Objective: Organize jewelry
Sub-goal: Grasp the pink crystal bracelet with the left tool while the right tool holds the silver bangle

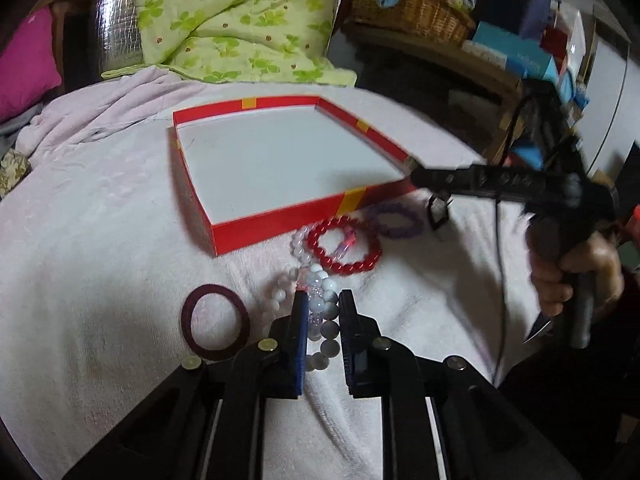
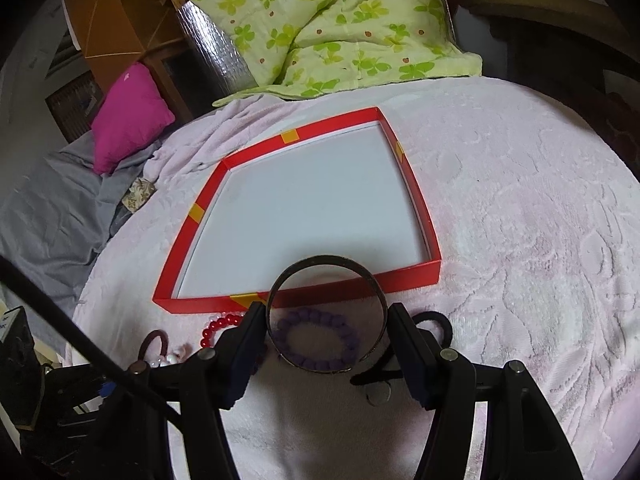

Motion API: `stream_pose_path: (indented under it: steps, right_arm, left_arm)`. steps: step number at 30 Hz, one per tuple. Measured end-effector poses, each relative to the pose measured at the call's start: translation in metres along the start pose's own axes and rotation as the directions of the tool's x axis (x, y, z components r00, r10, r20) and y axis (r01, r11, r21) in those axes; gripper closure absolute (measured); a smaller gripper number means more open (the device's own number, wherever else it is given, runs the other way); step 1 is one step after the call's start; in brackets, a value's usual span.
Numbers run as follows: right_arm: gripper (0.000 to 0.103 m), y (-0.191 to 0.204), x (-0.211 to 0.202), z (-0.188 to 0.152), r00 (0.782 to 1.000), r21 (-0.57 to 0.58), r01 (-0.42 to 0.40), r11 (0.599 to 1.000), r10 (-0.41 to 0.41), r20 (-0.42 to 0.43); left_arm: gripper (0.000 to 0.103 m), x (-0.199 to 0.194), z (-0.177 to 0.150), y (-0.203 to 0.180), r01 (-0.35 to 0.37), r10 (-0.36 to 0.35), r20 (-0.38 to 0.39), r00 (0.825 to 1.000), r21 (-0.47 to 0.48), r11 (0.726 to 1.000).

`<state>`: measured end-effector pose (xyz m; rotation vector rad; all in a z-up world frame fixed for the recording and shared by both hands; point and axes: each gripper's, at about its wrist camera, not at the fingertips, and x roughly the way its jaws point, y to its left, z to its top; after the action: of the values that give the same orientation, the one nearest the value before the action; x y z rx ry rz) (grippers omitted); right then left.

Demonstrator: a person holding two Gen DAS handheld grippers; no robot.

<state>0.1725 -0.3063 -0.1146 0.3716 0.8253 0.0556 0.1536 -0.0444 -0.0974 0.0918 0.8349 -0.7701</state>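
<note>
A red tray [image 1: 280, 218] with a white floor lies on the pale pink blanket. In front of it lie a red bead bracelet [image 1: 352, 268], a purple bracelet [image 1: 396, 236] and a maroon ring [image 1: 186, 316]. My left gripper [image 1: 323, 304] is shut on the white bead bracelet [image 1: 320, 280], whose beads show between the pads. In the right wrist view my right gripper [image 2: 327, 309] is shut on a dark bangle [image 2: 320, 259], held upright above the purple bracelet [image 2: 316, 314] at the tray's near wall [image 2: 416, 274]. The right gripper [image 1: 436, 200] also shows blurred at that tray corner.
A black hair tie [image 2: 438, 322], red beads [image 2: 218, 326] and a maroon tie [image 2: 154, 338] lie near my right fingers. A green quilt [image 2: 340, 28] and a magenta cushion [image 2: 128, 116] lie beyond the tray. A wicker basket [image 1: 412, 8] and boxes stand far right. A hand [image 1: 560, 280] holds the right gripper.
</note>
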Motion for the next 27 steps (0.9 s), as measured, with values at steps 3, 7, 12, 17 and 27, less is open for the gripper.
stream_pose_path:
  steps: [3, 7, 12, 17, 27]
  right_arm:
    - [0.038, 0.002, 0.002, 0.0, 1.0, 0.001, 0.001, 1.0, -0.001, -0.004]
    - [0.038, 0.004, 0.004, -0.001, 1.0, -0.001, 0.003, 1.0, -0.004, -0.006]
    - [0.038, 0.002, 0.003, -0.001, 1.0, 0.003, 0.009, 1.0, -0.009, -0.006]
    - [0.038, -0.001, 0.003, -0.001, 1.0, 0.013, 0.013, 1.0, -0.013, -0.007]
    - [0.038, -0.001, 0.003, -0.001, 1.0, 0.013, 0.009, 1.0, -0.008, -0.011]
  left_arm:
    - [0.087, 0.0, -0.001, -0.001, 0.007, -0.007, -0.009, 1.0, 0.011, 1.0]
    - [0.087, 0.008, -0.006, -0.007, 0.004, -0.002, -0.051, 0.999, 0.041, 0.999]
    - [0.061, 0.013, -0.011, -0.007, 0.014, -0.011, -0.105, 0.994, 0.029, 0.999]
    - [0.049, 0.013, -0.014, -0.006, -0.018, 0.02, -0.104, 0.994, 0.029, 0.999]
    - [0.061, 0.026, -0.015, -0.018, -0.035, 0.047, -0.138, 0.989, 0.089, 0.995]
